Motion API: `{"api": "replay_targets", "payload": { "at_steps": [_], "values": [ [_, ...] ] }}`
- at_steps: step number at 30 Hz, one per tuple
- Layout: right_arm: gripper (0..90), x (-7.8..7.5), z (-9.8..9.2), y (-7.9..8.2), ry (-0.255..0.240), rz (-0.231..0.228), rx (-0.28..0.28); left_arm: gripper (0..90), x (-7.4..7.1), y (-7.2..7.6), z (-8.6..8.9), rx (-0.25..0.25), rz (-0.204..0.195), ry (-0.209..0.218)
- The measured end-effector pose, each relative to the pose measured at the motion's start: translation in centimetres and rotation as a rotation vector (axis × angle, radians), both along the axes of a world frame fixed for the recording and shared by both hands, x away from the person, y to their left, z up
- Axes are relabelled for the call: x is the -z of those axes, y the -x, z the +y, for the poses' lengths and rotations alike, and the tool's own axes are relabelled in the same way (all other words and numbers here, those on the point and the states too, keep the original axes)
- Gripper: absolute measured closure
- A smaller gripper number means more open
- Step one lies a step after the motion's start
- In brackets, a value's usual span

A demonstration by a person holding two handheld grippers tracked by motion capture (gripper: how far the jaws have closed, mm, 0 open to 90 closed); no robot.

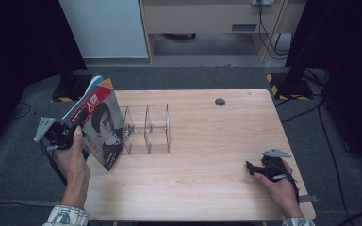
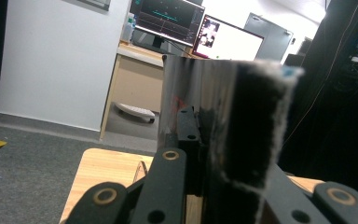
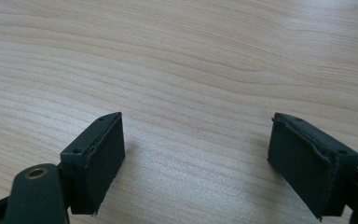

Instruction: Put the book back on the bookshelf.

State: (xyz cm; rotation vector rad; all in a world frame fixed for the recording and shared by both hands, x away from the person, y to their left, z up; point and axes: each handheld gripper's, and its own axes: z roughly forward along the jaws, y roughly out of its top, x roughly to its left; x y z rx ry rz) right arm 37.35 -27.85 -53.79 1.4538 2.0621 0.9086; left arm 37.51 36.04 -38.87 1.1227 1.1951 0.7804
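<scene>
A magazine (image 1: 99,125) with a red-and-black cover showing a face is held upright and tilted at the table's left edge, just left of a clear acrylic divider rack (image 1: 147,128). My left gripper (image 1: 73,126) is shut on the magazine's lower left edge. In the left gripper view the magazine (image 2: 223,121) stands edge-on between the black jaws, blurred and close. My right gripper (image 1: 250,167) rests low over the wooden table (image 1: 207,141) at the right front, open. In the right gripper view its pads (image 3: 100,158) stand wide apart above bare wood with nothing between them.
The clear rack has several upright slots and stands left of the table's centre. A dark round cable hole (image 1: 220,101) sits near the far edge. Black stands (image 1: 290,80) flank the table on the floor. Monitors (image 2: 168,21) and a desk lie beyond.
</scene>
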Motion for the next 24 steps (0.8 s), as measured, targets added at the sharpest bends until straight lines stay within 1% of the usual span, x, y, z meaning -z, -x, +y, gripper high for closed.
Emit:
{"api": "replay_targets", "payload": {
  "at_steps": [4, 6, 11, 12, 15, 20, 24],
  "values": [
    [18.8, 0.0, 0.0, 0.0, 0.0, 0.0, 0.0, 85.0, 0.1, 0.1, -0.3, 0.002, 0.009, -0.021],
    [18.8, 0.0, 0.0, 0.0, 0.0, 0.0, -0.001, 84.9, 0.1, 0.1, -0.4, -0.004, 0.02, -0.032],
    [18.6, 0.0, 0.0, 0.0, -0.001, 0.0, -0.001, 84.3, 0.4, 0.1, -0.7, -0.014, 0.026, -0.032],
    [18.6, 0.0, 0.0, 0.0, -0.001, 0.001, -0.003, 84.2, 0.2, 0.1, -0.9, -0.02, 0.037, -0.047],
    [18.6, 0.0, 0.0, 0.0, -0.001, 0.001, -0.003, 83.5, 0.1, 0.2, -1.1, -0.021, 0.045, -0.059],
    [18.6, 0.0, 0.0, 0.0, -0.001, 0.001, -0.003, 79.9, 0.0, 0.2, -1.2, -0.021, 0.044, -0.067],
    [18.6, 0.0, 0.0, 0.0, -0.002, 0.001, -0.002, 75.3, 0.0, 0.1, -1.2, -0.014, 0.056, -0.074]
  ]
}}
